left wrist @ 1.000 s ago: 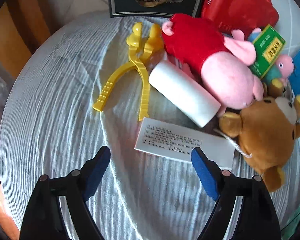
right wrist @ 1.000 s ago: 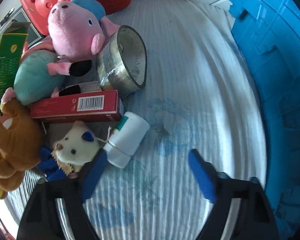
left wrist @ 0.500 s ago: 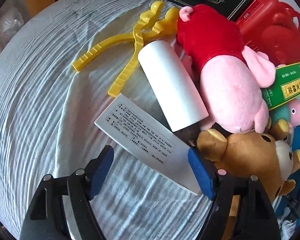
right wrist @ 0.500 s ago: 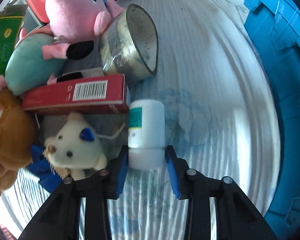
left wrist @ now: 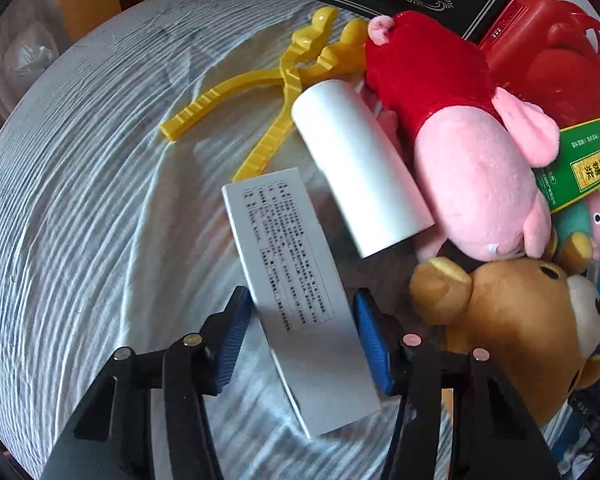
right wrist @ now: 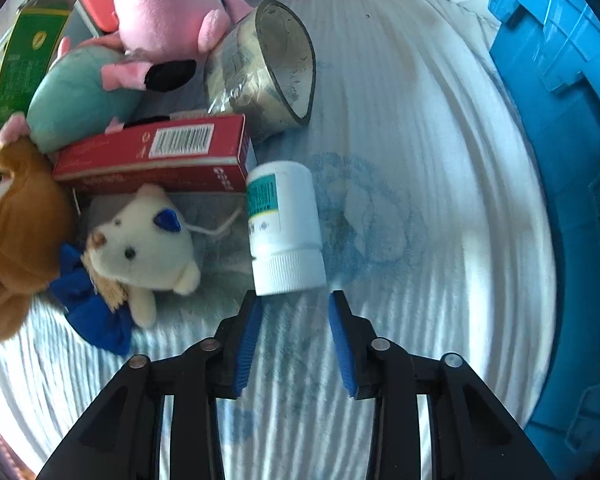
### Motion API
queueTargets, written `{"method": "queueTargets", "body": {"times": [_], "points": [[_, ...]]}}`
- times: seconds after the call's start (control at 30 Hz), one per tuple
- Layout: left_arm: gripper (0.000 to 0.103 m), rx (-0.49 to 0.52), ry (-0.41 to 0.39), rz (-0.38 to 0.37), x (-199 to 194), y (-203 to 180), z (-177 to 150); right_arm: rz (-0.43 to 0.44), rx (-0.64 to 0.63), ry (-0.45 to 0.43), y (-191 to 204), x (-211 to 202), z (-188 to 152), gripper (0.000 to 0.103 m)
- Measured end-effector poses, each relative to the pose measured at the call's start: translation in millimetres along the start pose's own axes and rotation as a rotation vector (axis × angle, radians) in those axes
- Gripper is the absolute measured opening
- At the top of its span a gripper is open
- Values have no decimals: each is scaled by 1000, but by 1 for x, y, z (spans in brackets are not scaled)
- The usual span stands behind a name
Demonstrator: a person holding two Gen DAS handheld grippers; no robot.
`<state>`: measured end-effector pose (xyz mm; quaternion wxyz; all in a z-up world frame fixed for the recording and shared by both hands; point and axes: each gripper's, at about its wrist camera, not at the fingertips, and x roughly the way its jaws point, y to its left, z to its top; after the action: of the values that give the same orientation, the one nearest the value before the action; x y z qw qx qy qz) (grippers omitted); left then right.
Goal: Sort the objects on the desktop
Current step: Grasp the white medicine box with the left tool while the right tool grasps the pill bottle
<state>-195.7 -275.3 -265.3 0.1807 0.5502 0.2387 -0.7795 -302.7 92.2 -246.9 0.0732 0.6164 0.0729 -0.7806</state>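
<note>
Currently, left hand-held gripper (left wrist: pixel 304 340): jaws closing astride white box (left wrist: pixel 296 280) lying on surface (left wrist: pixel 80 220); should centre before lifting. Right hand-held gripper (right wrist: pixel 296 336): jaws closing, narrow; pill bottle (right wrist: pixel 284 228) lies just beyond its tips, ungripped; should advance first.

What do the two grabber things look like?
Both look alike. The left gripper and right gripper each have two black plastic arms shaped like open frames, round silver bolts at the joints, and ribbed blue pads on the insides of the fingers.
</note>
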Motion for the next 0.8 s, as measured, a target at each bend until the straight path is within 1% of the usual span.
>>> {"method": "queueTargets", "body": {"times": [0.07, 0.1, 0.13, 0.17, 0.23, 0.33, 0.43, 0.47, 0.5, 0.53, 0.57, 0.7, 0.73, 0.77, 0.8], "points": [[42, 39, -12, 87, -1, 12, -6, 8, 3, -7, -2, -3, -1, 30], [41, 65, -28, 113, -1, 16, -8, 21, 9, -16, -3, -4, 1, 30], [41, 91, -34, 116, -1, 18, -10, 25, 12, -22, -3, -5, 3, 31], [41, 107, -33, 112, 0, 19, -11, 24, 13, -25, -3, -6, 6, 35], [41, 132, -31, 106, 1, 17, -12, 36, 20, -34, -1, -6, 13, 40], [41, 149, -39, 95, 4, 12, -13, 49, 25, -54, 4, -7, 25, 41], [41, 159, -33, 101, 0, 15, -15, 46, 15, -62, 10, -6, 37, 43], [41, 155, -24, 102, 0, 15, -16, 57, 21, -61, 11, -5, 40, 48], [41, 149, -15, 102, -4, 19, -9, 65, 34, -53, 11, -6, 41, 55], [41, 141, -11, 97, -6, 22, -8, 75, 46, -52, 10, -8, 42, 73], [41, 135, -12, 91, -7, 23, -9, 85, 55, -70, 10, -13, 42, 84], [42, 161, -25, 111, -7, 22, -13, 105, 96, -93, 7, -23, 49, 84], [42, 155, -24, 109, -7, 23, -12, 92, 104, -89, 7, -22, 53, 77], [41, 148, -22, 105, -7, 30, -13, 72, 108, -84, 8, -21, 57, 56], [41, 140, -23, 102, -5, 34, -15, 67, 116, -76, 8, -18, 61, 46]]}}
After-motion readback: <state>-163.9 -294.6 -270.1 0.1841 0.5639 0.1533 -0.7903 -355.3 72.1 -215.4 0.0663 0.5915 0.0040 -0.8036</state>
